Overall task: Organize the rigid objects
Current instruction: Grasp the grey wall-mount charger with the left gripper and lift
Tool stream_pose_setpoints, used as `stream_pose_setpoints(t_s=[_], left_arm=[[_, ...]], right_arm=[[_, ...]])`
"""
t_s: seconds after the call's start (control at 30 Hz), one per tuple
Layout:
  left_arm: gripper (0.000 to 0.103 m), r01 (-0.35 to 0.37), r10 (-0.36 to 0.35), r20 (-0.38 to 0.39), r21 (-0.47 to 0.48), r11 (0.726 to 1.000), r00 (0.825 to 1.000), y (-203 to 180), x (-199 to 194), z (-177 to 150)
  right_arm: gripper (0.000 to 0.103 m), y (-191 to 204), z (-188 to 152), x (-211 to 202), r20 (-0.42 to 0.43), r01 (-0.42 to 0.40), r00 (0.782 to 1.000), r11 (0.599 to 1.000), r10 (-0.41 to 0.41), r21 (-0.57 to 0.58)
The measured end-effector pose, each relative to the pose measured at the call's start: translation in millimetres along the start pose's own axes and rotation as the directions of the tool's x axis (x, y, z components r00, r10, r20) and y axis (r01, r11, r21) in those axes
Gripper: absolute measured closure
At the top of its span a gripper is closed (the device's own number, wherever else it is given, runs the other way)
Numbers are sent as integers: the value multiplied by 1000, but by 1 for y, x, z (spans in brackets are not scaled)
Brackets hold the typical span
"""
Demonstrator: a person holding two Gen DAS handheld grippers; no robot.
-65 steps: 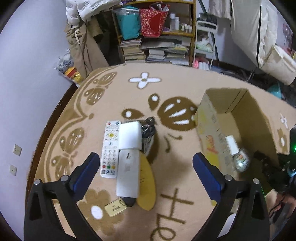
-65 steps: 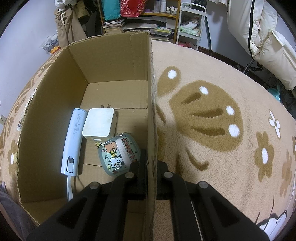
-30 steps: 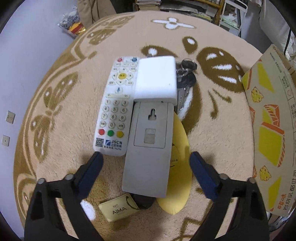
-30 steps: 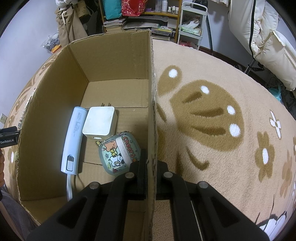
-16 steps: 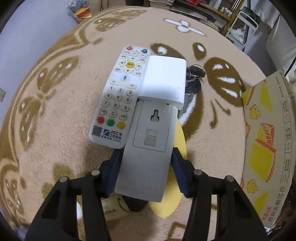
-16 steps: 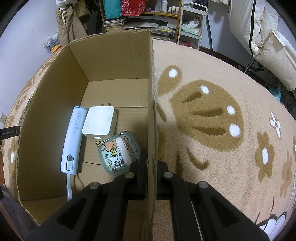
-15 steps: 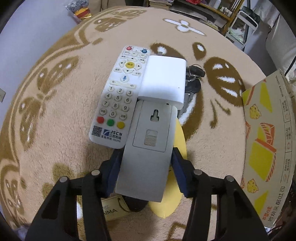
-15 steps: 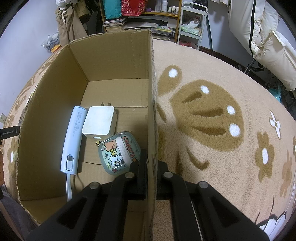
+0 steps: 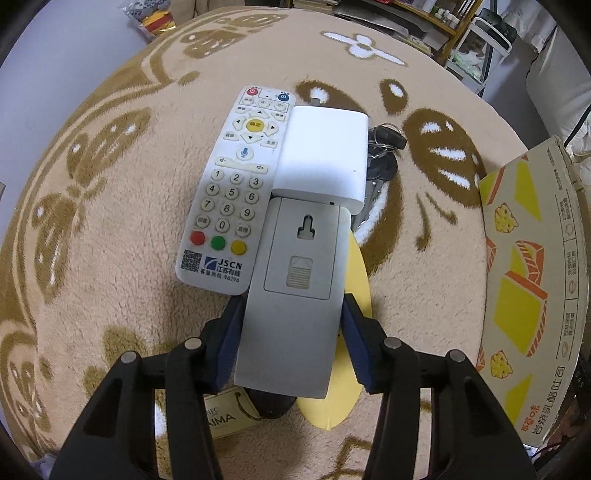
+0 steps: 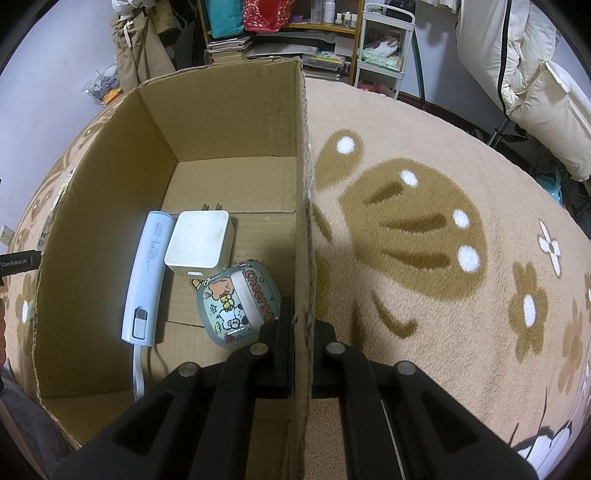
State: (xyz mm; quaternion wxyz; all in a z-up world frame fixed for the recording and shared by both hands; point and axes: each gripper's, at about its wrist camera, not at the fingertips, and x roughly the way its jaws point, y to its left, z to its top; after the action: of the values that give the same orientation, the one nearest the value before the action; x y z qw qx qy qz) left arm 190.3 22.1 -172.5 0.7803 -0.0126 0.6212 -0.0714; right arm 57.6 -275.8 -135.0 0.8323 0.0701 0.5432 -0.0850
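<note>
In the left wrist view my left gripper is shut on the near end of a grey remote that lies back-up on the carpet. A white square box rests on its far end. A white JSCN remote lies to its left, and keys and a yellow disc lie to its right. In the right wrist view my right gripper is shut on the right wall of the cardboard box. Inside lie a pale blue power bank, a white charger and a cartoon case.
A gold AIMA tag and a dark object lie under the grey remote's near end. The cardboard box's printed side stands at the right. Shelves with books and bags and a white quilt stand beyond the round carpet.
My left gripper came down toward the objects and its fingers went from wide open to shut on the grey remote. The right gripper kept its hold on the box wall.
</note>
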Motion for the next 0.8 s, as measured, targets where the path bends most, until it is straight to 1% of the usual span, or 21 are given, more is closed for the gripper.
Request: stream_pose_setpoints(t_s=[0.23, 0.37, 0.47, 0.57, 0.7, 0.8], left_arm=[[53, 5, -5, 5, -10, 1000, 1000, 3, 1, -1], [53, -33, 33, 16, 13, 999, 999, -3, -2, -2], [54, -53, 52, 37, 36, 998, 998, -7, -3, -4], [54, -72, 70, 38, 45, 996, 997, -9, -5, -4], [55, -89, 86, 51, 59, 994, 995, -13, -11, -8], [55, -87, 82, 80, 64, 994, 993, -19, -22, -9]], right_arm=[[98, 1, 0, 0, 0, 1, 1000, 1000, -1, 0], [98, 0, 0, 0, 0, 0, 1000, 1000, 0, 1], [98, 0, 0, 0, 0, 1, 1000, 1000, -1, 0], [98, 0, 0, 0, 0, 0, 1000, 1000, 0, 0], [98, 0, 0, 0, 0, 1, 1000, 1000, -1, 0], [98, 0, 1, 0, 0, 0, 1000, 1000, 0, 1]])
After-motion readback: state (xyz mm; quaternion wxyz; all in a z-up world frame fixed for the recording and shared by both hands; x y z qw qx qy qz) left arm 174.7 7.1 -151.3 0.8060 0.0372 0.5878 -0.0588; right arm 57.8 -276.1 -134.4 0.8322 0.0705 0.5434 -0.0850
